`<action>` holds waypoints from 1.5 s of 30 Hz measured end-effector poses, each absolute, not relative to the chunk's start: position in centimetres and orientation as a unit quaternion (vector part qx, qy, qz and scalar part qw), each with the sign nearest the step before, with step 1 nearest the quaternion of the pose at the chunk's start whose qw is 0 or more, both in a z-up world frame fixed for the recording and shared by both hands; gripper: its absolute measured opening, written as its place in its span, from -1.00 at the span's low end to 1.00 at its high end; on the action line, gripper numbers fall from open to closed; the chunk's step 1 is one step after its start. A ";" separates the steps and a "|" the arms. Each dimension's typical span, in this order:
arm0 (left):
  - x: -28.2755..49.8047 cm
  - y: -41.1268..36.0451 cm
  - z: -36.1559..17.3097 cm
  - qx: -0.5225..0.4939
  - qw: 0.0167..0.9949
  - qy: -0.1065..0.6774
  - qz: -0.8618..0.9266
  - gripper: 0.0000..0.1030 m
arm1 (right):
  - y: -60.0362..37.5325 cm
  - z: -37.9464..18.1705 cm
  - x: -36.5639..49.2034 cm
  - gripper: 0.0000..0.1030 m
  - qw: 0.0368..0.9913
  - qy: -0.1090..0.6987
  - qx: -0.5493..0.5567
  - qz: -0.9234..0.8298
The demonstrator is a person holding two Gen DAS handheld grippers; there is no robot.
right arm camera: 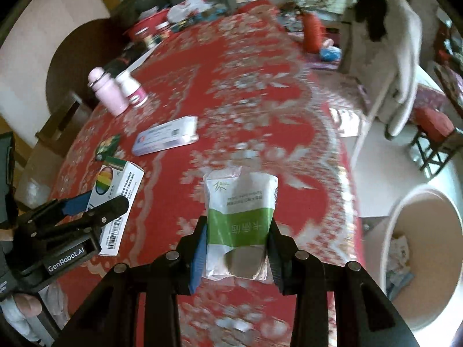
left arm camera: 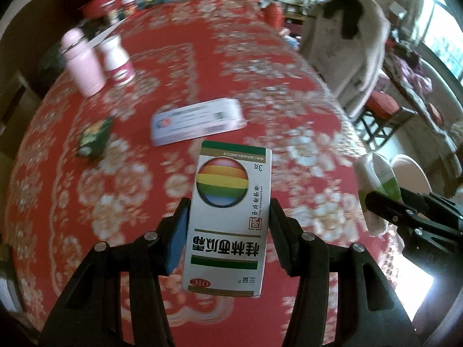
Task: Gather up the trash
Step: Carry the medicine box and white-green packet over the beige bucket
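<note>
My left gripper is shut on a white medicine box with a rainbow ball, held above the red tablecloth; the box also shows in the right wrist view. My right gripper is shut on a white and green tissue packet, held above the table's right part; the packet shows at the right of the left wrist view. A flat white box and a small green wrapper lie on the cloth farther off. A beige bin with crumpled trash stands on the floor at the right.
A pink bottle and a white bottle stand at the table's left. Red bowl and clutter sit at the far end. A chair with a white coat stands beyond the right edge, with a red stool nearby.
</note>
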State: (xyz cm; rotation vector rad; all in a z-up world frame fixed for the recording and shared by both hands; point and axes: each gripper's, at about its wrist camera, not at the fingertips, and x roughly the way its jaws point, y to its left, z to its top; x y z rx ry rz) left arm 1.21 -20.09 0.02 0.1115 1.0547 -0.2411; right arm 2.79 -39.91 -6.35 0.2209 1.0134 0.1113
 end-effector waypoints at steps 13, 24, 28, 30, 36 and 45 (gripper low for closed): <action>0.2 -29.9 0.7 0.099 0.846 0.486 -0.195 -0.01 | -48.8 -5.7 -1.4 -0.29 0.869 0.472 0.147 -0.026; -1.3 -36.1 0.6 0.127 0.832 0.482 -0.243 -0.01 | -53.9 -6.0 -4.6 -0.29 0.863 0.467 0.176 -0.074; -1.8 -37.8 0.4 0.136 0.827 0.480 -0.258 -0.01 | -55.5 -6.1 -5.7 -0.29 0.861 0.466 0.183 -0.089; -2.1 -38.8 0.3 0.139 0.825 0.480 -0.266 -0.01 | -56.4 -6.2 -6.2 -0.29 0.859 0.466 0.188 -0.096; -2.8 -41.6 -0.2 0.144 0.813 0.485 -0.290 -0.01 | -59.2 -6.9 -8.0 -0.29 0.851 0.469 0.204 -0.120; -3.6 -46.4 -1.0 0.144 0.791 0.492 -0.333 -0.01 | -63.1 -7.8 -9.8 -0.29 0.839 0.471 0.227 -0.151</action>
